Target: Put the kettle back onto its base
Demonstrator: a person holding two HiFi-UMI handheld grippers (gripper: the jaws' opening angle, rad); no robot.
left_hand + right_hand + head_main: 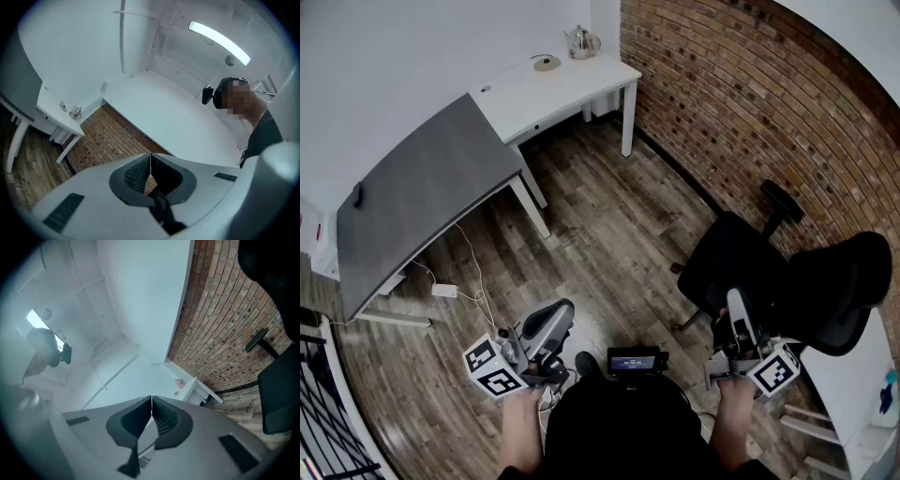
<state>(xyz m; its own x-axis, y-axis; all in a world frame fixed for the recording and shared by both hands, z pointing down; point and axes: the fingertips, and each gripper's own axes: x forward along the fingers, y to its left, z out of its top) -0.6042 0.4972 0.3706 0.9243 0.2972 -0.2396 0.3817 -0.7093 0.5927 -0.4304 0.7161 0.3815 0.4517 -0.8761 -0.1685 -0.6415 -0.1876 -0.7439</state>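
Floor point(614, 234) lane — grey desk point(422, 192) left, chair point(733, 264) right

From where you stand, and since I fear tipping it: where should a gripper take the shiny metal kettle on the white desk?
Probably its handle; the shiny metal kettle shows too small to tell which way that faces. It stands upright at the white desk's far corner, red brick wall right, flat round base left, so come from the front.

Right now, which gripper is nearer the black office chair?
Right. In the head view the right gripper points at the near edge of the black office chair, close beside it; the left gripper is well clear, on the person's other side.
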